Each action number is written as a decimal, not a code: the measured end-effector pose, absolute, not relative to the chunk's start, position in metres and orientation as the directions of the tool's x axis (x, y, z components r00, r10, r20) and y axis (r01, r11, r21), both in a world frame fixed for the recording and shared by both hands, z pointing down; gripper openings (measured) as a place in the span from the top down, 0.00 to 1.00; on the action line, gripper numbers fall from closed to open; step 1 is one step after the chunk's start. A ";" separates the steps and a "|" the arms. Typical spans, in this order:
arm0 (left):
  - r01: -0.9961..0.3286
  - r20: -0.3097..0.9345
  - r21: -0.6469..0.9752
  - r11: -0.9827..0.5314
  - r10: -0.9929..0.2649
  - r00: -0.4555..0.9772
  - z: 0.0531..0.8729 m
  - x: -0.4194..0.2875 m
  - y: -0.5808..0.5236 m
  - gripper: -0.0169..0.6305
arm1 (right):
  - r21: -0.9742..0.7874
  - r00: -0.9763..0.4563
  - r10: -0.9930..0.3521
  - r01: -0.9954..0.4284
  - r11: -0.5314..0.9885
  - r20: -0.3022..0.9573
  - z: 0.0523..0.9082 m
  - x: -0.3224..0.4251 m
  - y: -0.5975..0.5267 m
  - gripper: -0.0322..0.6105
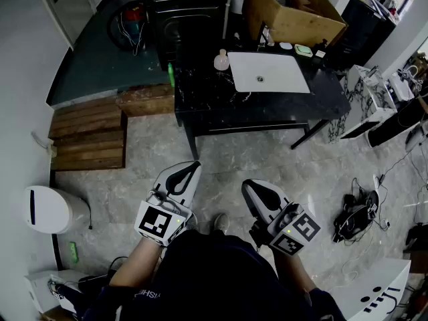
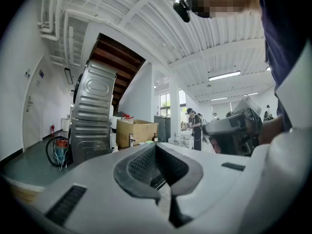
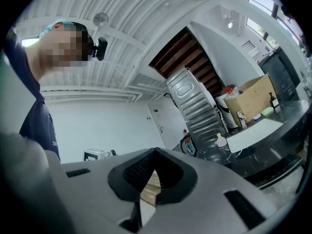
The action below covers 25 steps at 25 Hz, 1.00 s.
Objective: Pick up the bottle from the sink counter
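The bottle [image 1: 221,60], small, round and pale pink with a white cap, stands on the black sink counter [image 1: 200,99] just left of the white basin [image 1: 269,72]. The right gripper view shows the bottle [image 3: 222,141] far off on the counter [image 3: 258,152]. Both grippers are held low over the floor, well short of the counter. My left gripper [image 1: 193,166] is shut and holds nothing; in its own view the jaws [image 2: 155,146] meet at the tip. My right gripper [image 1: 247,184] is also shut and empty, with its jaws [image 3: 155,151] together.
A cardboard box [image 1: 294,9] sits behind the basin. A dark metal appliance [image 1: 187,12] stands at the counter's back left. Wooden steps [image 1: 87,132] lie to the left, a white bin [image 1: 47,209] near the wall. Cables and a black bundle [image 1: 358,212] lie on the right floor.
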<state>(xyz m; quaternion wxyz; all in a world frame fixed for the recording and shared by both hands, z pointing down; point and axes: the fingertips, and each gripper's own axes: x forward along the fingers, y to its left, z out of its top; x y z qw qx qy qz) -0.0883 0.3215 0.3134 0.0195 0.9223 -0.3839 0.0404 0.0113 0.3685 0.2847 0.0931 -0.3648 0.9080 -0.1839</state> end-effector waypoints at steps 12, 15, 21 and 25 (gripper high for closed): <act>-0.716 0.093 0.003 -0.698 -0.713 0.695 0.313 -0.079 0.320 0.96 | -0.409 -0.727 -0.685 -0.613 0.676 -0.043 0.285 0.020 0.366 0.91; -0.723 0.095 0.002 -0.691 -0.720 0.688 0.315 -0.075 0.319 0.96 | -0.426 -0.731 -0.681 -0.600 0.677 -0.054 0.285 0.025 0.364 0.91; -0.735 0.103 -0.001 -0.678 -0.731 0.674 0.319 -0.061 0.321 0.96 | -0.438 -0.739 -0.671 -0.585 0.682 -0.058 0.291 0.039 0.363 0.91; -0.739 0.110 0.000 -0.674 -0.734 0.670 0.324 -0.051 0.325 0.96 | -0.444 -0.739 -0.671 -0.583 0.681 -0.058 0.294 0.053 0.363 0.91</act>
